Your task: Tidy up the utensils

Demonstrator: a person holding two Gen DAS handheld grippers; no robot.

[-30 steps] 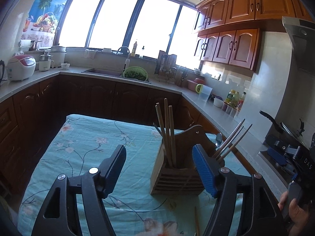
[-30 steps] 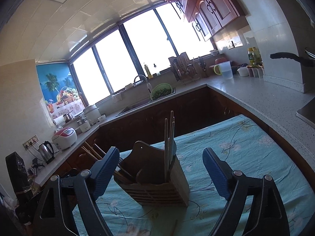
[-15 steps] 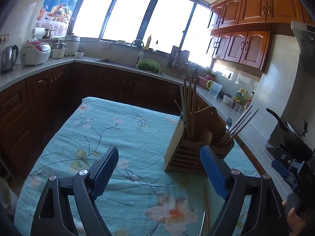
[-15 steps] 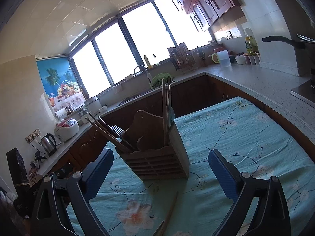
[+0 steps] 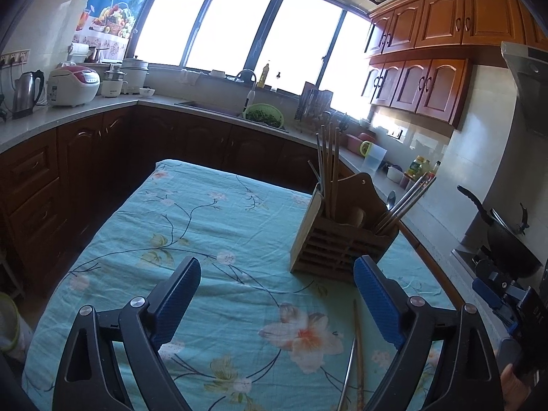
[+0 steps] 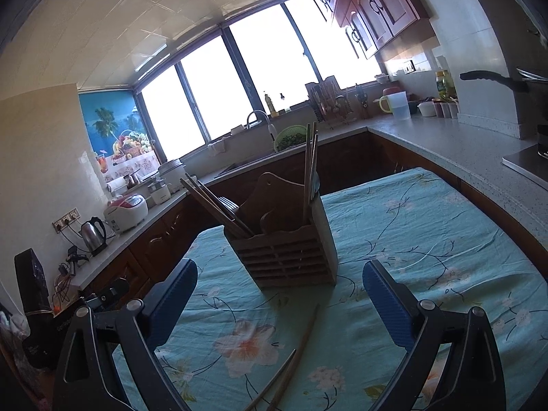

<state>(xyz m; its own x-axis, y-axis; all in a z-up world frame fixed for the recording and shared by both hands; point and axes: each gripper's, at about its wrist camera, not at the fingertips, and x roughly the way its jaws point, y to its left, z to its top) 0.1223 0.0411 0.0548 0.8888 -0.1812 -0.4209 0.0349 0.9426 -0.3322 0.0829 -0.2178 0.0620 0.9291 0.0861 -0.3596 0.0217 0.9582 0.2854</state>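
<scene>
Chopsticks lie loose at the table's near edge, awaiting pickup.
Both the left gripper and right gripper gape empty; next, I judge, one descends, grasps them, and lifts them to the wooden holder.

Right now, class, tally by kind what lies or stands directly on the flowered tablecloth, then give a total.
Wooden utensil holder: 1
Loose chopsticks, lying flat in front of the holder: 2
Total: 3
</scene>
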